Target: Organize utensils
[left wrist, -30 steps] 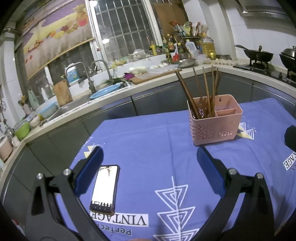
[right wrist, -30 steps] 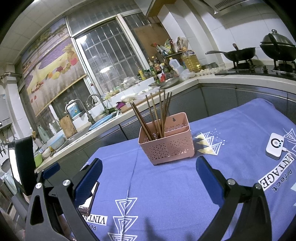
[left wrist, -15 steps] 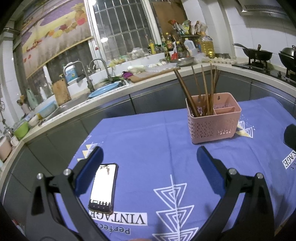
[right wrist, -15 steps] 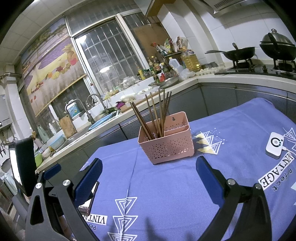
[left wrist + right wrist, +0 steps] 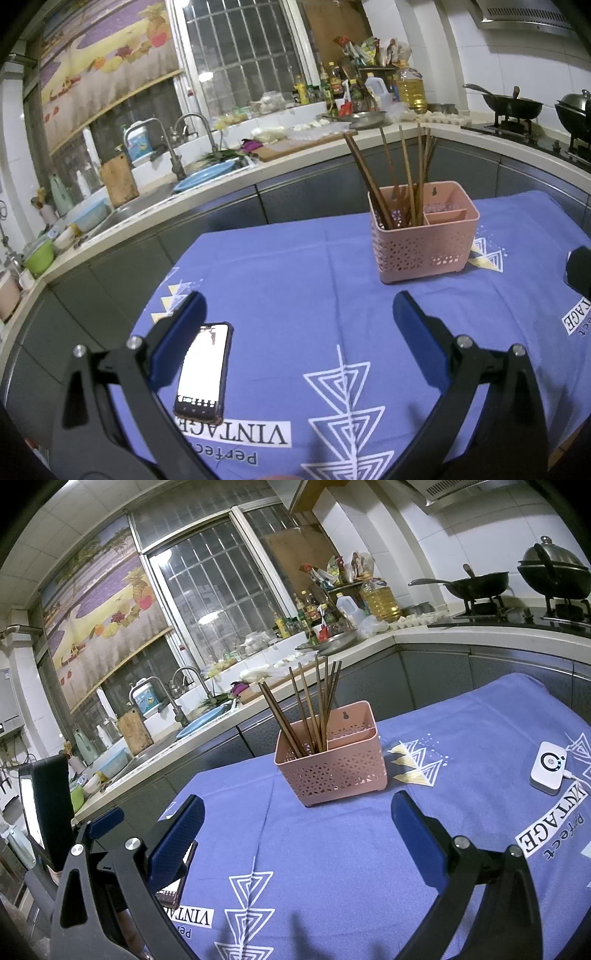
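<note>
Left wrist view: the pink holder (image 5: 424, 236) stands upright on the blue cloth (image 5: 295, 288), well ahead of the left gripper (image 5: 299, 317) and a little to its right.
Chopsticks: a brown bunch of chopsticks (image 5: 399, 177) leans in the holder's larger left compartment; the small right compartments look empty from here.
Loose utensils: none lie on the cloth in either view, so by my reckoning the sorting is finished, or close to it.
Change over the last second: very little. The holder and chopsticks sit as they did, and the left view has only drifted slightly, with the phone (image 5: 203, 373) a touch nearer the middle of the picture.
Left gripper: jaws spread wide, nothing between them, hovering above the cloth; the phone lies face up just beside its left finger.
Right wrist view: the right gripper (image 5: 297, 819) is likewise spread wide and empty, aimed at the holder (image 5: 332, 757), whose chopsticks (image 5: 310, 705) fan upward.
Meaning for the task: both tools hang back from the holder and neither is reaching, which reads to me as a pause after the work.
Further out: a white puck (image 5: 548, 768) with a cable rests on the cloth to the right, and a dark wok (image 5: 476, 583) sits on the stove behind.
</note>
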`<state>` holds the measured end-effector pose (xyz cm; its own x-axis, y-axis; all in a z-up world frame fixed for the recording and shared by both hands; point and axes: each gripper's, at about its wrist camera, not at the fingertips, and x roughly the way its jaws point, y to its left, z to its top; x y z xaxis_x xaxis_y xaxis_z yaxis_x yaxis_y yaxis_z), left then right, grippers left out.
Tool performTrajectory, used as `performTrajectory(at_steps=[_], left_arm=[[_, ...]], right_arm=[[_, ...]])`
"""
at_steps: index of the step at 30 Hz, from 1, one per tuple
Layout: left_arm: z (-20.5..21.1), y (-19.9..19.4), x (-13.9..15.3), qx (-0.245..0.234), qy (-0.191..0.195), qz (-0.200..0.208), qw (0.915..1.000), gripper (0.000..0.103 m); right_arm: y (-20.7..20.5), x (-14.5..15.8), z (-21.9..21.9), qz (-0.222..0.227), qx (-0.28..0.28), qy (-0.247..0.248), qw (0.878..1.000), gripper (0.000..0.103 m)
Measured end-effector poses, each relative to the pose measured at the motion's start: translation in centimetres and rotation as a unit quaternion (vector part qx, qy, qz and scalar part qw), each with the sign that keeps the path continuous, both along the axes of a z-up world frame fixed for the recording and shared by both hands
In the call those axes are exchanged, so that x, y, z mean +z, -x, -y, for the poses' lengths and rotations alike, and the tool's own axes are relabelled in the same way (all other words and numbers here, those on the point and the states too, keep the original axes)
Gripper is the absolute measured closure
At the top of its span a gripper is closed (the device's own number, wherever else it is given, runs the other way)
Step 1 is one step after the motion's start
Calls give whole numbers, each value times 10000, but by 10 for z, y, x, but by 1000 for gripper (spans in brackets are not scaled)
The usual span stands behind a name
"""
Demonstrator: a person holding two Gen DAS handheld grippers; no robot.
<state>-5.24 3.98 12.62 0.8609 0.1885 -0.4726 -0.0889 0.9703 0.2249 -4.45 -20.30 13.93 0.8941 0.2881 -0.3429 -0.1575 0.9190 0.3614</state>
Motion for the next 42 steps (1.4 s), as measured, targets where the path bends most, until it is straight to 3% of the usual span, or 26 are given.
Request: performTrajectory(at_steps=[15, 32, 42], left_arm=[[1, -5, 3, -15, -11, -27, 10000, 6], [-21, 60, -13, -245, 206, -340, 9989, 6], [-17, 55, -8, -245, 188, -358, 9989, 6]], right_arm=[[0, 1, 2, -15, -2, -15, 10000, 4], [-1, 1, 4, -27, -7, -24, 10000, 4], [-1, 2, 4, -32, -10, -29, 10000, 4]])
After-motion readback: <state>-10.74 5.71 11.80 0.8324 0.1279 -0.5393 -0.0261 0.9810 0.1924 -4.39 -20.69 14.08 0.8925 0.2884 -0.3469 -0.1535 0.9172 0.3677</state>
